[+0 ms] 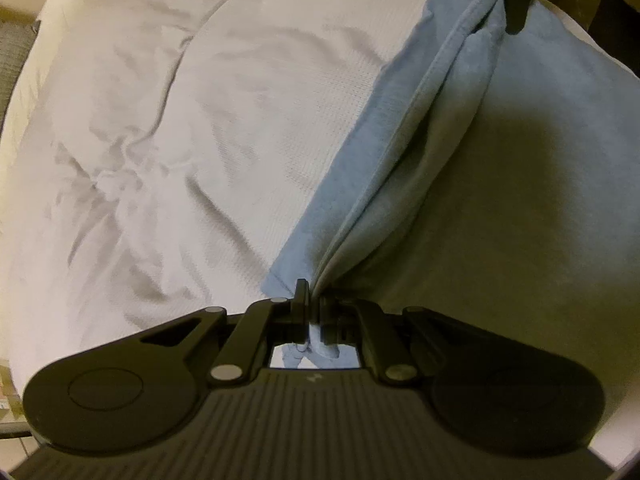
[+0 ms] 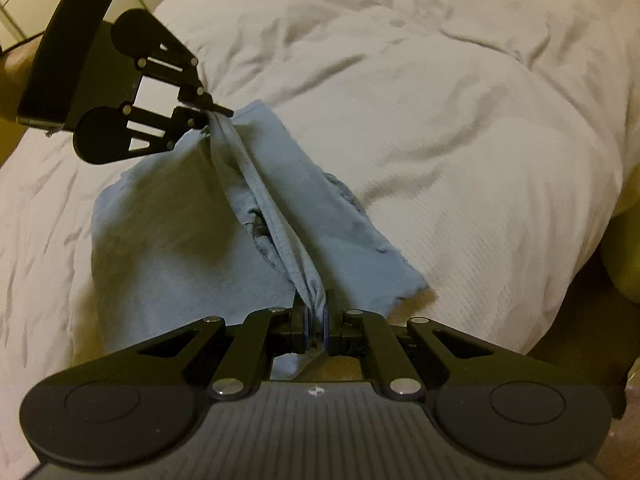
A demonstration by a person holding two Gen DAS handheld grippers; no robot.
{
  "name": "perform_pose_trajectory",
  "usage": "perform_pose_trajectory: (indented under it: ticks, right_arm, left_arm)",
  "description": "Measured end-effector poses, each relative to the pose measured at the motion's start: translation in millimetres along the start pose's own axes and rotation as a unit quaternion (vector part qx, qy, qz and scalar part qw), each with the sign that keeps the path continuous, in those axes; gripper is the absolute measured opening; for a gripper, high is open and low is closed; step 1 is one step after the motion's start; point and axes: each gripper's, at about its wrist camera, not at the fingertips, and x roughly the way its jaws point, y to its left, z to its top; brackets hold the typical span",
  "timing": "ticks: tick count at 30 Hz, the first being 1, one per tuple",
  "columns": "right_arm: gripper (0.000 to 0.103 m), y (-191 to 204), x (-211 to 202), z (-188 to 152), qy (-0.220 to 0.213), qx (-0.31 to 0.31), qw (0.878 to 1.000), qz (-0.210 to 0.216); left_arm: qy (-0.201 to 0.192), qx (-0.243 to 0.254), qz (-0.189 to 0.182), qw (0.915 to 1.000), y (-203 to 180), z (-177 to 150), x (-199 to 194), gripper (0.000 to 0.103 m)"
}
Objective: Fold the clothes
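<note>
A light blue garment (image 1: 400, 128) hangs stretched between both grippers above a white bed. My left gripper (image 1: 314, 296) is shut on one end of its bunched edge. At the top right of the left wrist view, the right gripper (image 1: 516, 4) pinches the other end. In the right wrist view, my right gripper (image 2: 316, 312) is shut on the hemmed edge of the blue garment (image 2: 192, 248), which drapes down on both sides onto the bed. The left gripper (image 2: 218, 112) appears at the upper left, shut on the far end of the same edge.
A rumpled white duvet (image 2: 460, 112) covers the bed under the garment. A cream pillow (image 1: 68, 4) lies at the far left. The bed's edge (image 2: 560, 280) drops off at the right, with dark floor beyond. A hand (image 2: 14, 66) holds the left gripper.
</note>
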Motion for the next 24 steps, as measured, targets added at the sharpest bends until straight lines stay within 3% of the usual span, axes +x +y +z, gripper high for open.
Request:
perform_pose_trajectory:
  ticks: [9,11,12,13,16,18,24]
  right_arm:
    - [0.004,-8.2,5.3,4.1,-0.010,0.028,1.000,-0.005]
    - [0.006,-12.7,4.8,3.1,-0.013,0.042,0.999,-0.010]
    - [0.011,-16.3,3.8,2.0,-0.017,0.054,0.998,-0.015]
    - [0.013,-19.9,2.7,1.0,-0.020,0.066,0.997,-0.019]
    - [0.018,-29.8,-2.6,-2.5,-0.029,0.099,0.994,-0.028]
    - [0.022,-32.0,-6.2,-5.4,-0.031,0.107,0.993,-0.032]
    - [0.023,-35.2,-7.6,-11.7,-0.030,0.133,0.990,-0.022]
  left_arm:
    - [-0.004,-0.032,-0.019,0.9993,6.2,1.5,12.7,0.004]
    - [-0.007,-0.076,-0.011,0.9970,13.7,0.5,16.2,0.018]
    - [-0.006,-0.115,-0.001,0.9934,20.3,-1.7,17.5,0.028]
    - [-0.003,-0.163,0.012,0.9865,29.7,-5.9,18.5,0.050]
    - [0.002,-0.274,0.010,0.9615,51.7,-22.2,16.2,0.049]
    - [0.007,-0.311,0.012,0.9503,56.1,-32.1,12.2,0.048]
    - [-0.006,-0.365,0.001,0.9312,45.7,-46.9,-5.4,0.048]
